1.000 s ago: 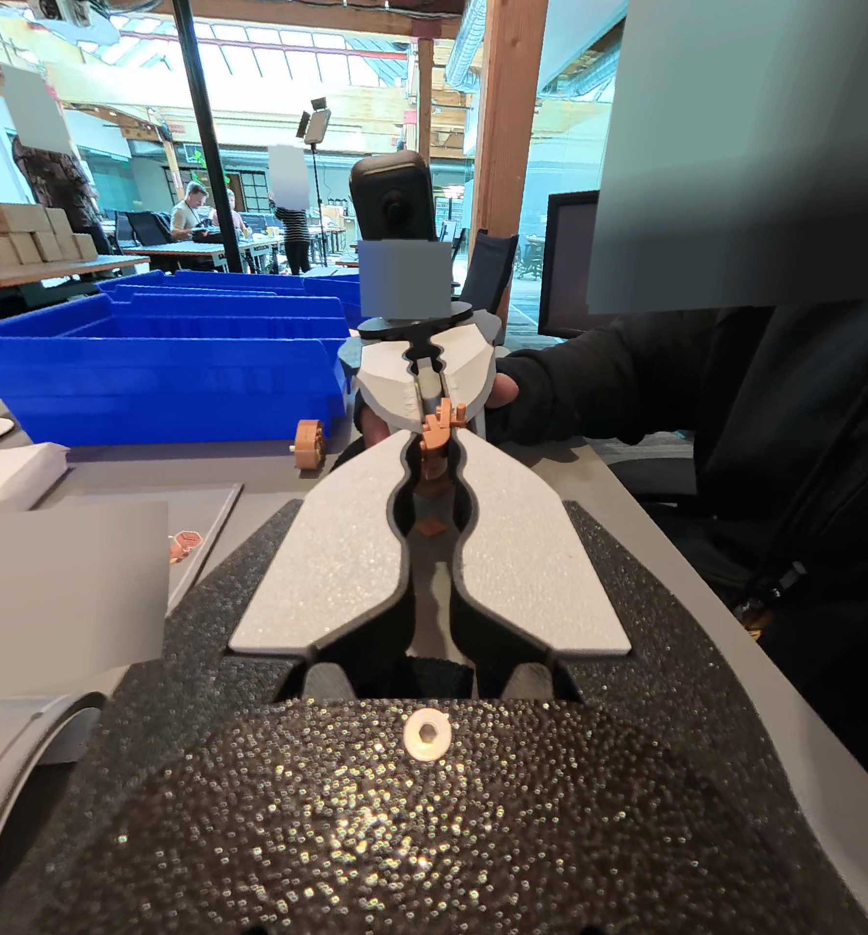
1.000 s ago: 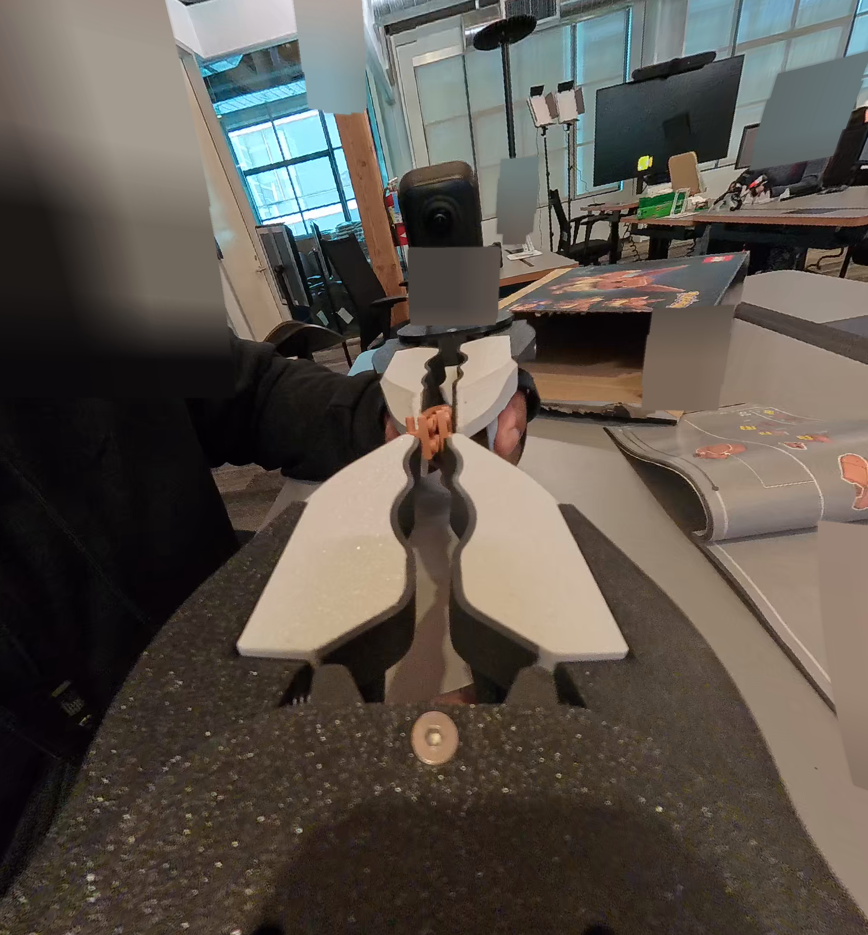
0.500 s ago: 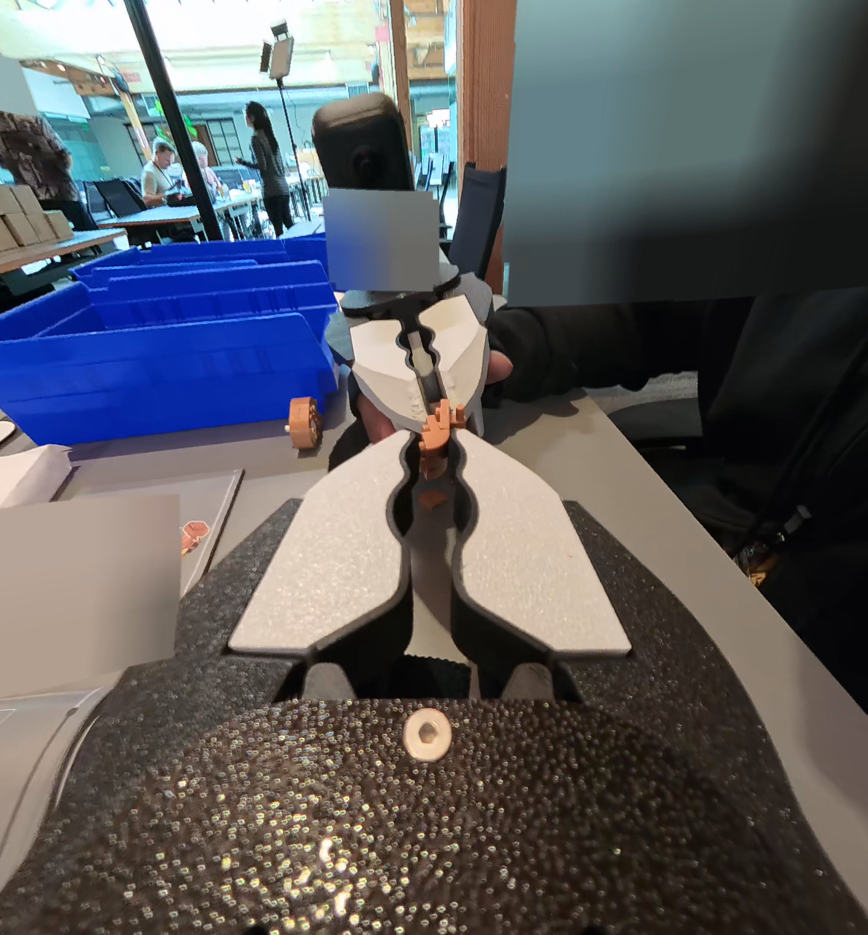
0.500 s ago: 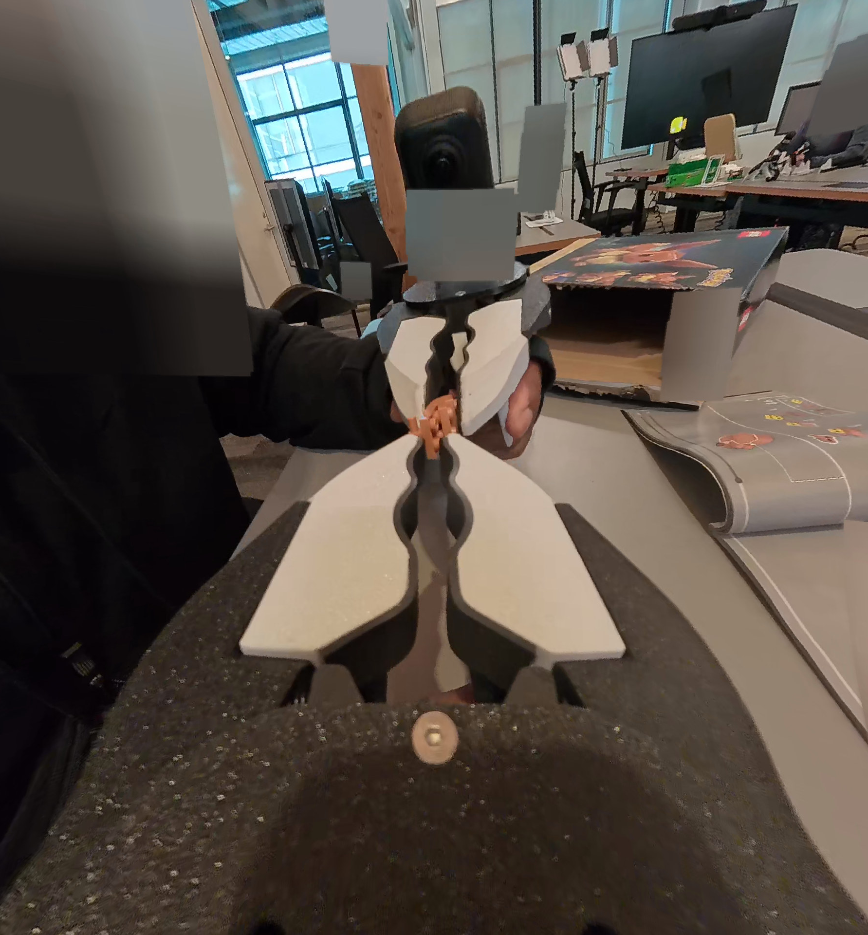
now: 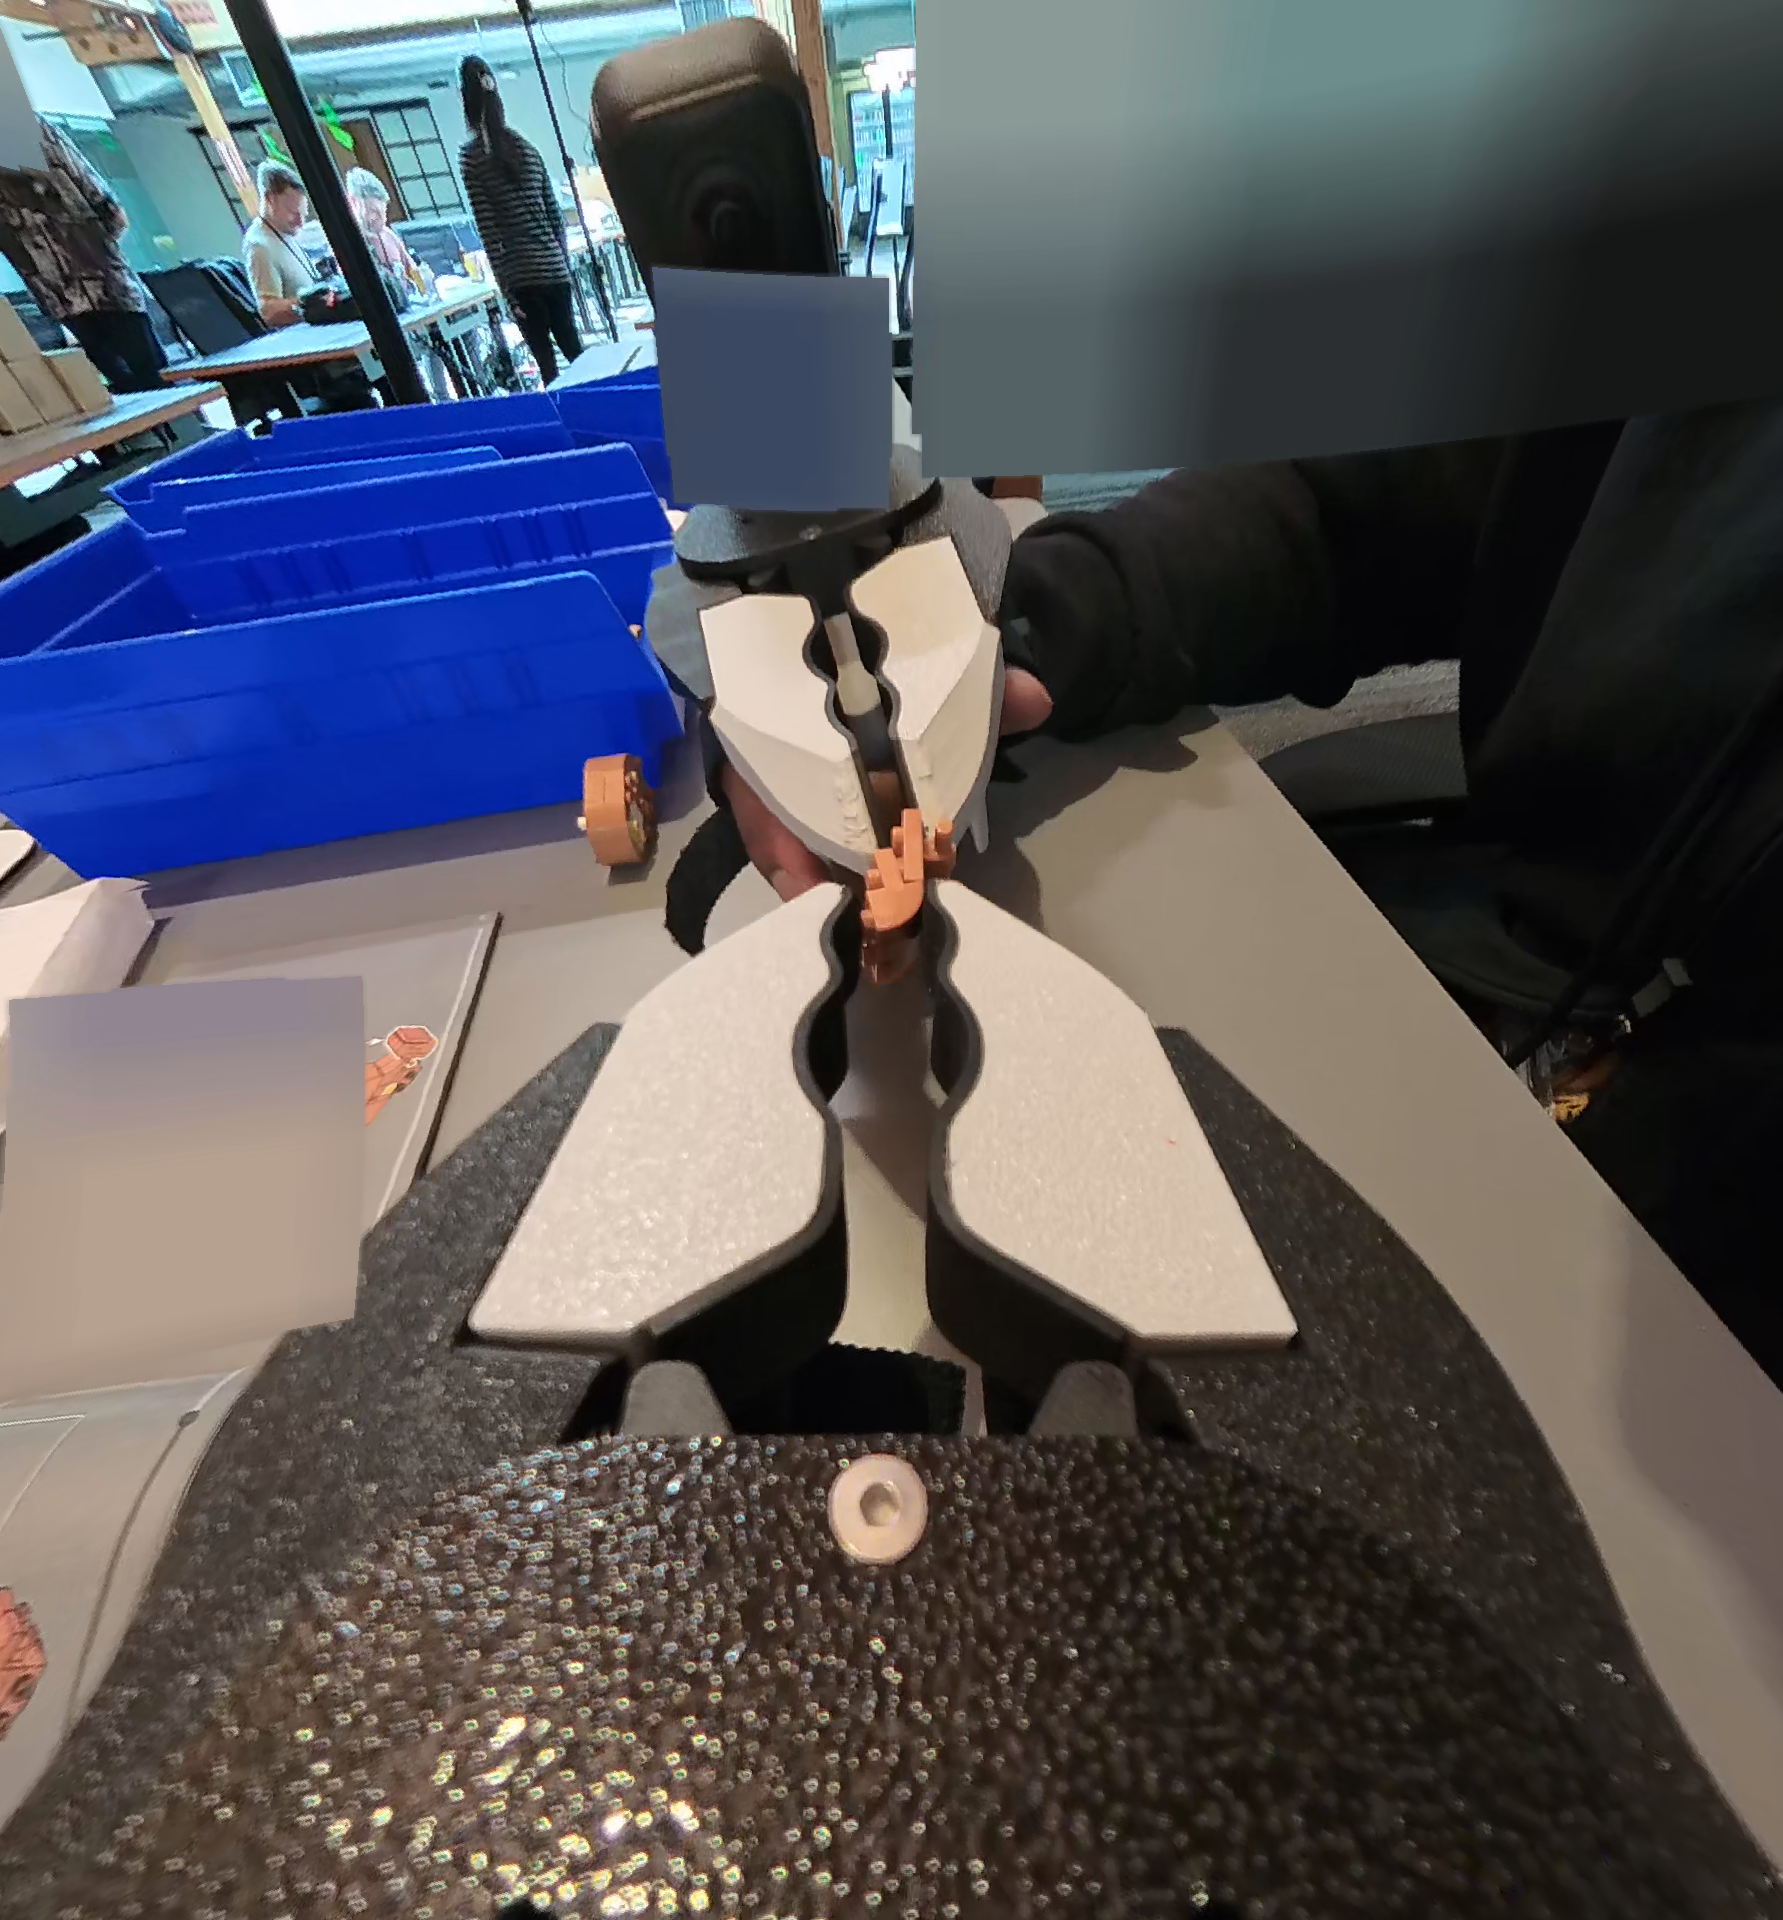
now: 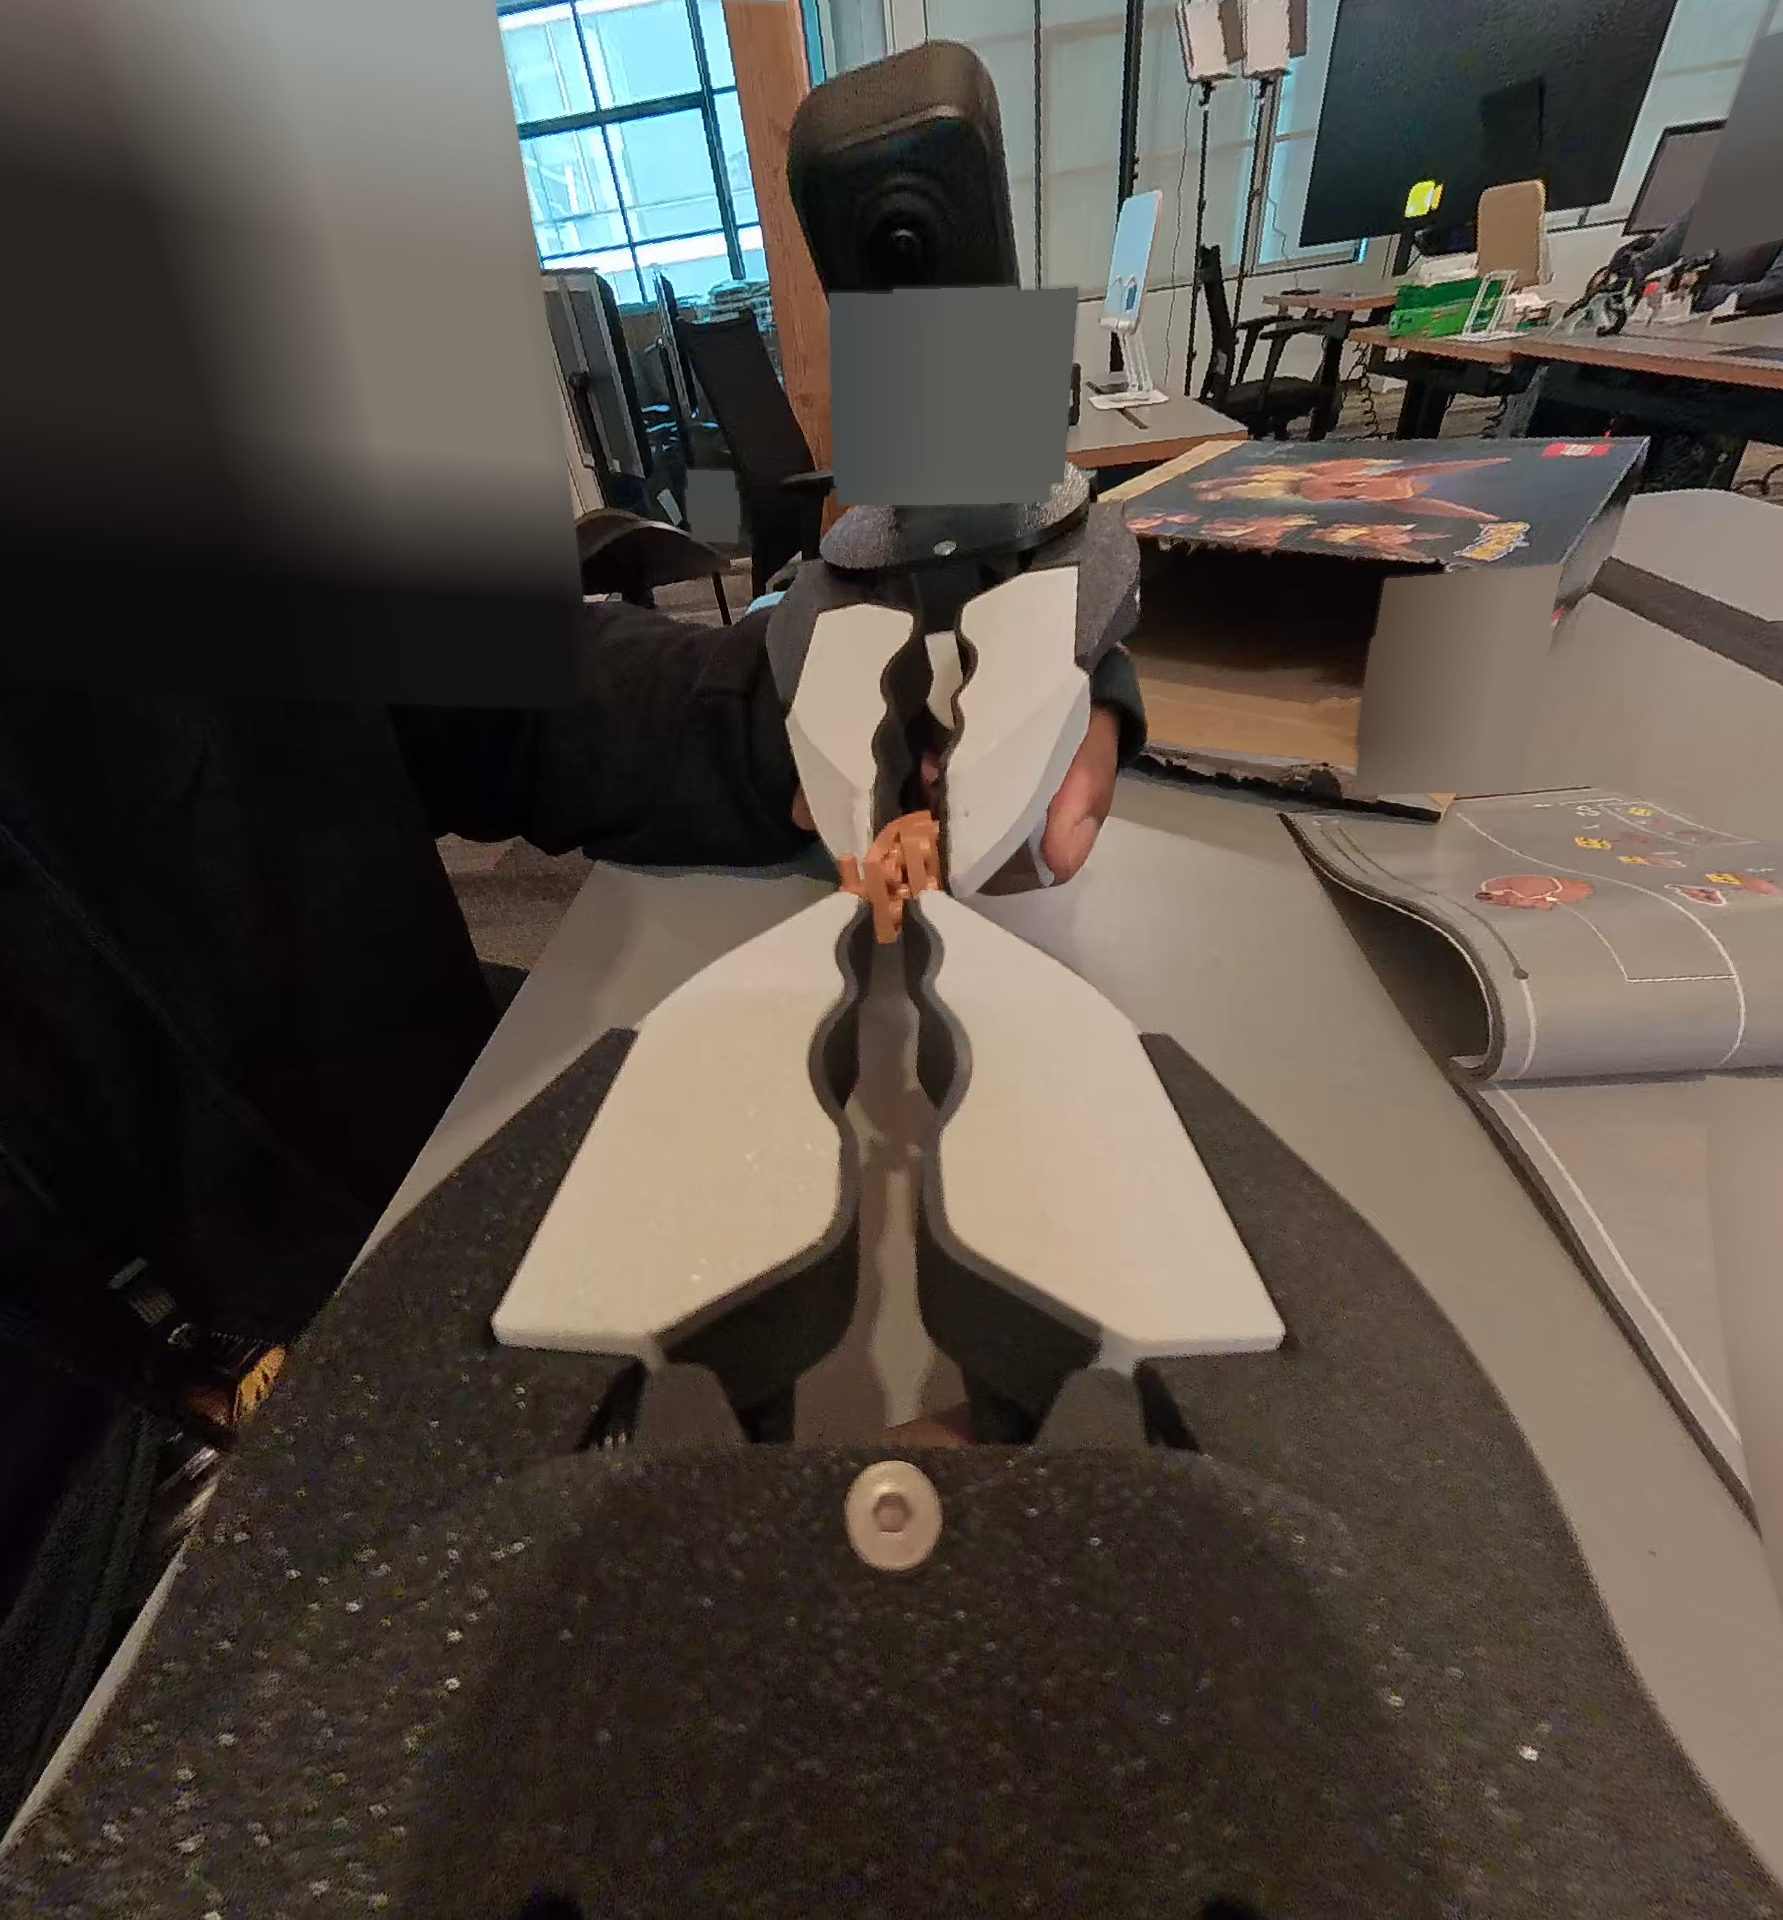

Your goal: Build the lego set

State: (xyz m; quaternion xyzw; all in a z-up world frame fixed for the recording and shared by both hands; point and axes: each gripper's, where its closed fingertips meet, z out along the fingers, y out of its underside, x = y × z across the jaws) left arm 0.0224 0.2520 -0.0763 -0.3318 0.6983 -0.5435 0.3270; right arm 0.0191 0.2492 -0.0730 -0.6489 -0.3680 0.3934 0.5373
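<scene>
My two grippers meet tip to tip a little above the grey table (image 5: 1230, 935). In the left wrist view my left gripper (image 5: 885, 920) is shut on the darker lower end of a small orange-brown toy brick assembly (image 5: 895, 883). The right gripper (image 5: 913, 831) faces it and pinches the lighter orange pronged part. In the right wrist view my right gripper (image 6: 892, 909) is shut on the same orange assembly (image 6: 897, 862), and the left gripper (image 6: 913, 821) grips it from the far side. A hand in a black sleeve holds each gripper.
Blue bins (image 5: 295, 675) stand at the back left, with a round orange brick piece (image 5: 617, 810) in front of them. An open instruction booklet (image 6: 1645, 935) and a printed cardboard box (image 6: 1386, 582) lie on the right gripper's right. A person in black (image 5: 1645, 831) sits at the table edge. Less than 4 cm separates the two grippers' tips. The round orange brick piece (image 5: 617, 810) is about 20 cm from both grippers' fingertips.
Both grippers have stayed tip to tip on the orange assembly while tilting slightly. The right gripper's fingers closed a little tighter on it a second ago.
</scene>
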